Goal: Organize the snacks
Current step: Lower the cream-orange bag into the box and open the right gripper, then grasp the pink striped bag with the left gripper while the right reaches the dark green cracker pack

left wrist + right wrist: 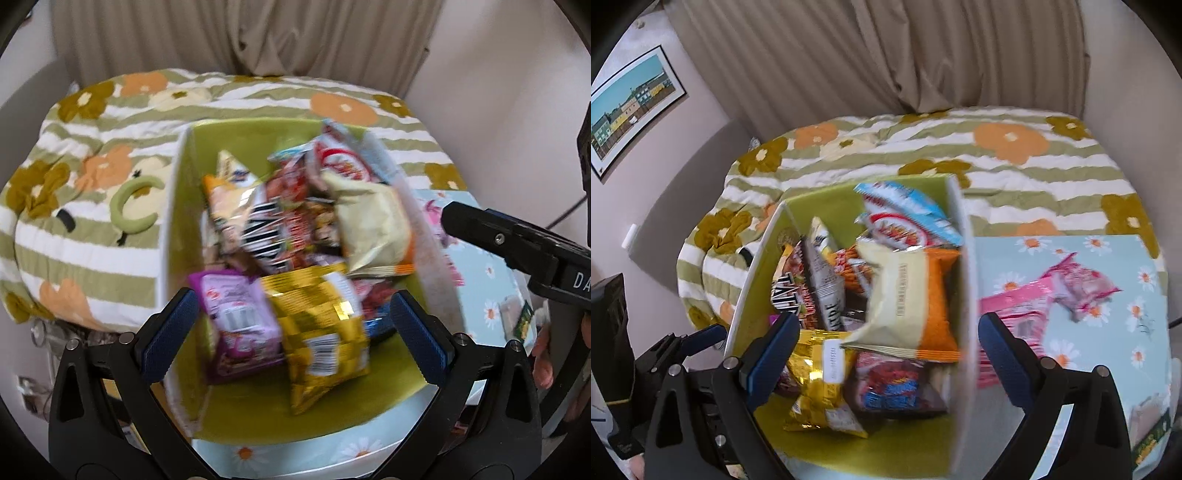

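Observation:
A box (166, 240) with white walls and a green lining stands on a daisy-print cloth, piled with several snack packets. A purple packet (240, 325) and a gold packet (321, 332) lie near its front. A cream-and-orange packet (373, 229) leans toward the right wall. My left gripper (293, 339) hovers open over the front of the box, holding nothing. In the right wrist view, my right gripper (888, 354) stands wide open above the box (966, 277), over the gold packet (820, 376) and the cream-and-orange packet (897, 295). Pink packets (1034, 306) lie outside, right of the box.
A green-and-white striped quilt (1034, 177) with orange flowers covers the bed behind the box, and beige curtains (886, 55) hang beyond it. The daisy cloth (1108, 258) extends to the right. A small green item (1148, 435) sits at its near right corner.

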The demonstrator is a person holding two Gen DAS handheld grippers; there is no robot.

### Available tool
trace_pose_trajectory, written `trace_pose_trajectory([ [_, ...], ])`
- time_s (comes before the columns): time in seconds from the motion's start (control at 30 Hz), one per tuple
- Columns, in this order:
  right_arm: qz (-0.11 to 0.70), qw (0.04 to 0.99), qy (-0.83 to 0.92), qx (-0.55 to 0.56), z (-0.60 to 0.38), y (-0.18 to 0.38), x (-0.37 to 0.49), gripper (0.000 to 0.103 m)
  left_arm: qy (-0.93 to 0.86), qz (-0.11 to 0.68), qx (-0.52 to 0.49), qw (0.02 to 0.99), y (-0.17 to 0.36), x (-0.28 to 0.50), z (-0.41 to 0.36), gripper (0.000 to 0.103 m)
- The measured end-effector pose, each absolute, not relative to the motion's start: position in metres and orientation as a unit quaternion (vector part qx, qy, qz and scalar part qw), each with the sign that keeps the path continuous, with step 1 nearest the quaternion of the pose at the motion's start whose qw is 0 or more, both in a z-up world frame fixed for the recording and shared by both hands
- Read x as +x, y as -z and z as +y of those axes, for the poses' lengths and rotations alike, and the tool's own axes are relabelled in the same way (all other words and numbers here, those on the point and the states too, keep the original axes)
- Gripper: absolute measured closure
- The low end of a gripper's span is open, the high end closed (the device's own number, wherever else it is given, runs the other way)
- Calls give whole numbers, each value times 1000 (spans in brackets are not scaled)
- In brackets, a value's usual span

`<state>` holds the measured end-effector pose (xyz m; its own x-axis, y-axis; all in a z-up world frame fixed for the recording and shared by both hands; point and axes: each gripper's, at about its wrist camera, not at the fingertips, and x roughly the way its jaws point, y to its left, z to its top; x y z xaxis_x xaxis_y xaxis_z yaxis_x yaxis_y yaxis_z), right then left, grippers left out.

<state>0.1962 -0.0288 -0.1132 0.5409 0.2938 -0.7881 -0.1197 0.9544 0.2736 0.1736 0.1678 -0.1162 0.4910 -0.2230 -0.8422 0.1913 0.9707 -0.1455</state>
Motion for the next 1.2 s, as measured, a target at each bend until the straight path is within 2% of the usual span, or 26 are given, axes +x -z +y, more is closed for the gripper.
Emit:
trace_pose_trajectory([
  [0.4, 433, 893, -18, 122, -152, 80, 126, 6, 172, 466, 4, 868, 90, 147, 61, 1],
  [0.63, 435, 889, 47, 137, -234, 85, 82, 6, 184, 466, 16, 865, 94, 134, -7, 1],
  [0.9, 454, 874, 74, 156, -300, 120, 44, 6, 145, 472, 43, 869, 125, 124, -74, 1],
  [1.2, 489, 851, 98, 165, -343, 172, 25, 6, 65, 470, 148, 868, 186, 154, -136, 1],
])
